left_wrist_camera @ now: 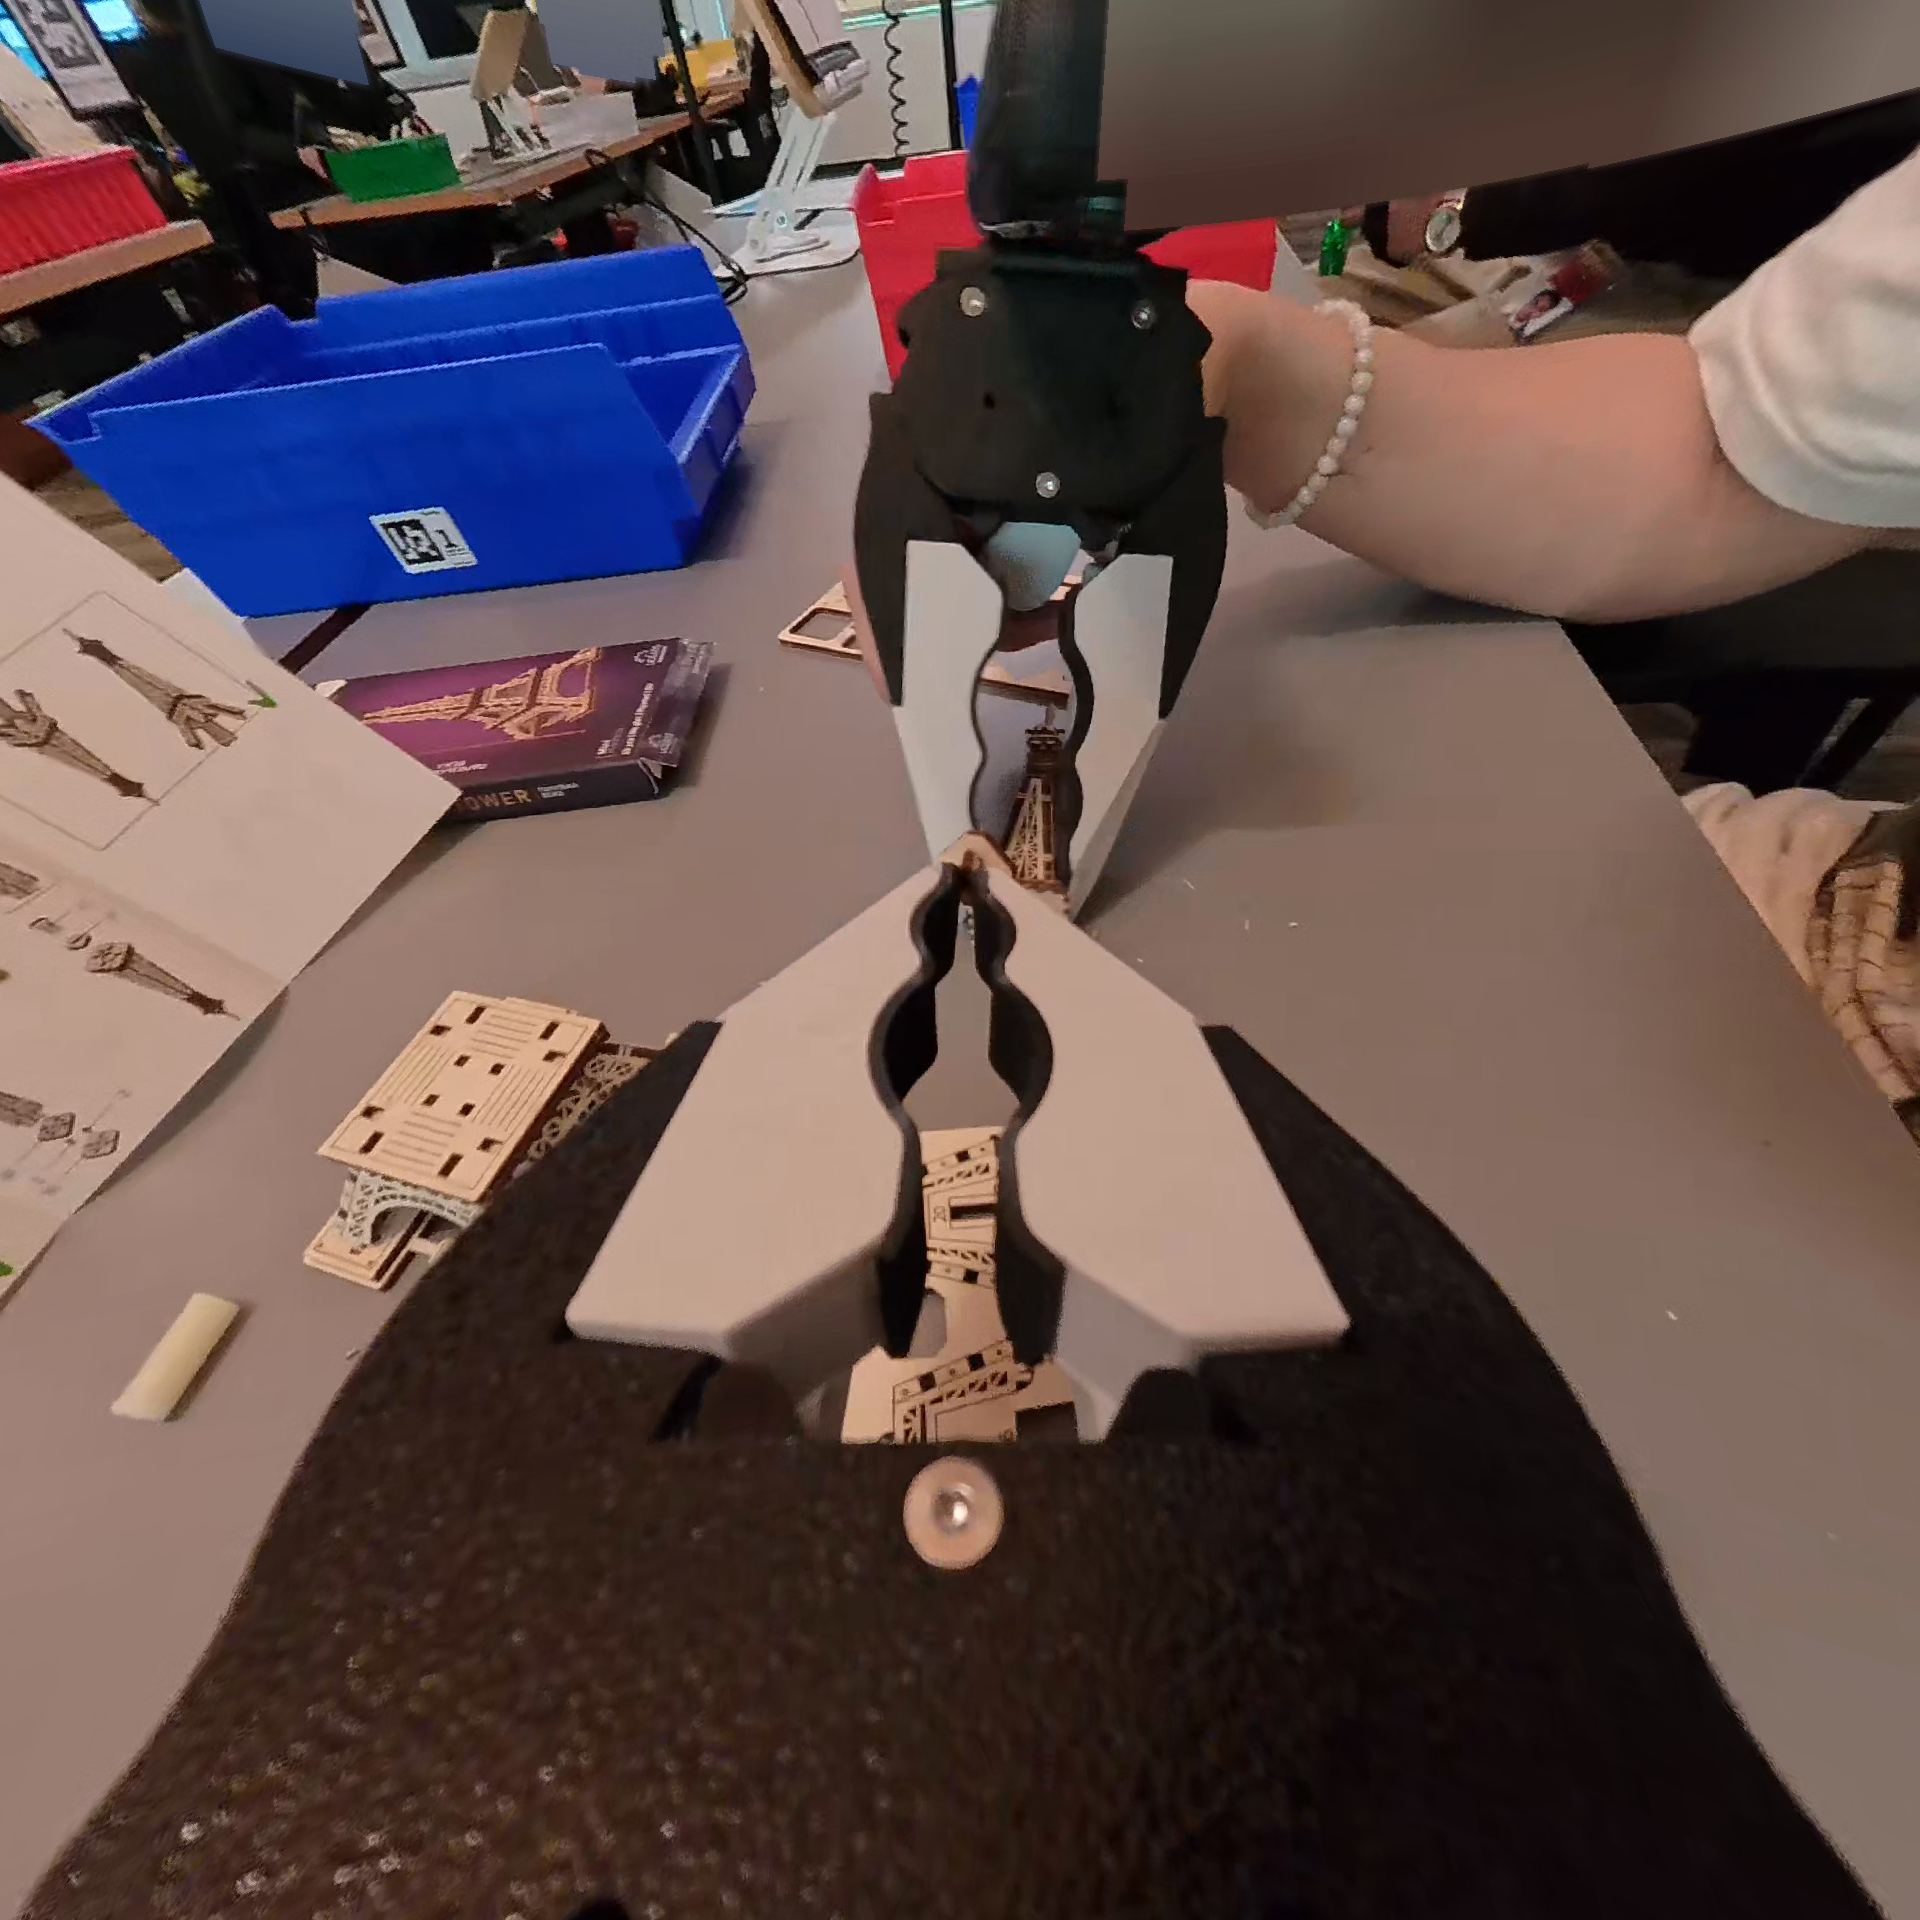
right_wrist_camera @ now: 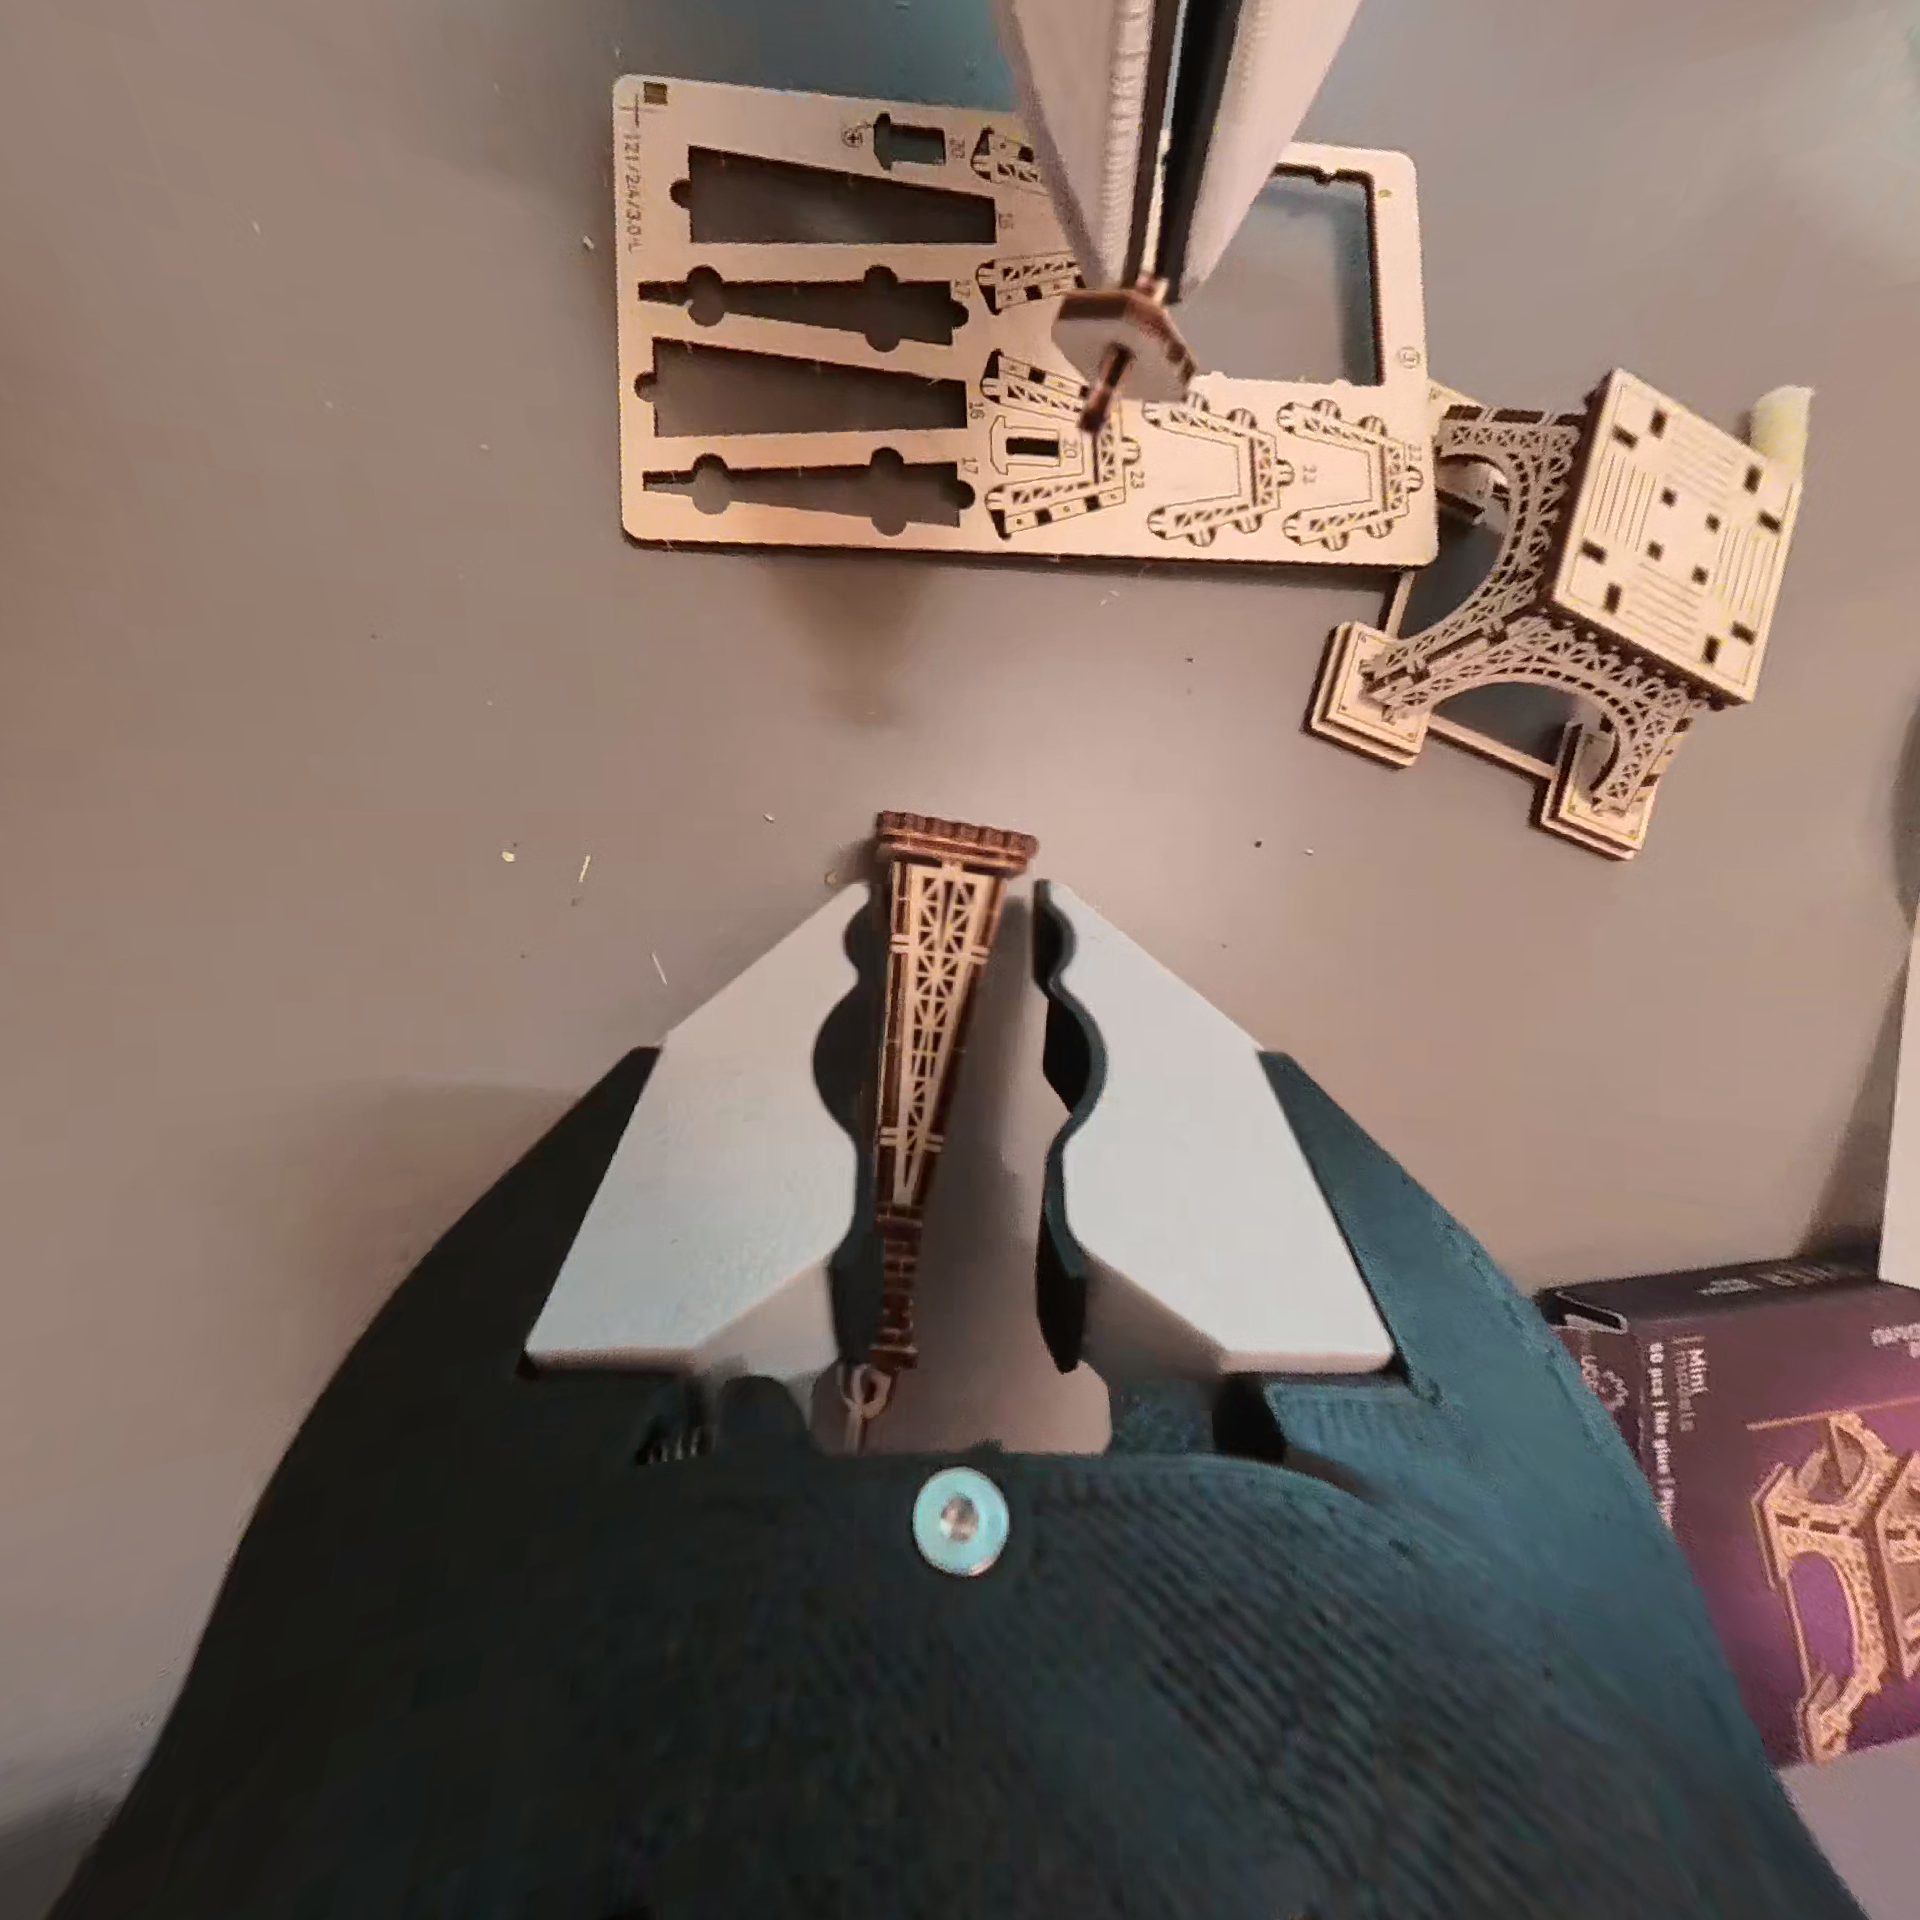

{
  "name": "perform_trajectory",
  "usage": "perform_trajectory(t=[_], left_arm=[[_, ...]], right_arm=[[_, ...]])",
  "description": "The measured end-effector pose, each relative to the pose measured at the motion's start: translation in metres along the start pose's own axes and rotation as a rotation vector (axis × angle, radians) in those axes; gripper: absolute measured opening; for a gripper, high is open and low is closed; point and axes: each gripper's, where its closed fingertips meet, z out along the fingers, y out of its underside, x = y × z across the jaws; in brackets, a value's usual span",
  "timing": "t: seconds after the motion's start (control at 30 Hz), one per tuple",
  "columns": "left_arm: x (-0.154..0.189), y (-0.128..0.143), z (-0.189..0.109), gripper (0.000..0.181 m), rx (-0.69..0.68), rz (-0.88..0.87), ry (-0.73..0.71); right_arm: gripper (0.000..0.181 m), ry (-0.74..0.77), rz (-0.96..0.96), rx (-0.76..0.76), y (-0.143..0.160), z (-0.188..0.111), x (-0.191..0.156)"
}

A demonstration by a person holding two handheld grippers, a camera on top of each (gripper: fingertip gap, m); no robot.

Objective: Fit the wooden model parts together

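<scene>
While the left gripper (left_wrist_camera: 971, 883) pinches a small wooden cap piece (right_wrist_camera: 1127, 332) at its very fingertips, the right gripper (right_wrist_camera: 935, 904) points down at the grey table (right_wrist_camera: 312, 623) with the tapered lattice spire (right_wrist_camera: 920, 1049) lying between its fingers. That spire rests against the left-hand pad with a visible gap to the other pad, so whether the right gripper truly clamps it cannot be told. In the right wrist view the cap piece, with a short peg sticking out of it, hangs above the flat wooden parts sheet (right_wrist_camera: 831, 530), well apart from the spire's wide end. In the left wrist view the 2 grippers meet almost tip to tip, and a person's hand (left_wrist_camera: 1242, 353) with a bead bracelet holds the right one. Just beside the sheet lies the assembled tower base (right_wrist_camera: 1590, 582), tipped on its side. Farther off sit the purple model box (left_wrist_camera: 540, 727), the instruction sheet (left_wrist_camera: 156, 831), a blue bin (left_wrist_camera: 416, 447), a red bin (left_wrist_camera: 914, 239) and a small pale stick (left_wrist_camera: 177, 1356)
</scene>
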Motion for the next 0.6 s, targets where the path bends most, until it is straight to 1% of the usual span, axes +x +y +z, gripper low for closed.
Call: perform_trajectory(t=[0.07,0.17,0.23,0.33,0.4,0.47,0.53,0.6], left_arm=[[-0.001,-0.002,-0.002,0.000,0.012,-0.010,-0.004],[-0.003,-0.008,-0.004,0.000,0.048,-0.022,-0.014],[-0.001,-0.017,-0.005,0.000,0.094,0.013,-0.021],[0.007,-0.037,-0.007,0.000,0.175,0.192,-0.056],[0.012,-0.043,-0.005,0.000,0.186,0.311,-0.089],[0.019,-0.051,-0.004,0.000,0.195,0.427,-0.121],[0.024,-0.060,-0.003,0.000,0.202,0.506,-0.151],[0.029,-0.066,-0.002,0.000,0.191,0.583,-0.183]], right_arm=[[0.018,0.018,-0.008,0.021,-0.003,0.000,0.004],[0.017,0.020,-0.006,0.079,-0.009,-0.005,0.006],[0.017,-0.009,0.038,0.188,-0.023,-0.014,0.005],[0.017,-0.108,0.117,0.406,-0.049,-0.036,-0.002],[0.017,-0.144,0.118,0.491,-0.058,-0.051,-0.006],[0.017,-0.176,0.085,0.539,-0.063,-0.061,-0.013],[0.017,-0.207,0.063,0.570,-0.067,-0.069,-0.019],[0.016,-0.191,0.045,0.560,-0.065,-0.072,-0.019]])
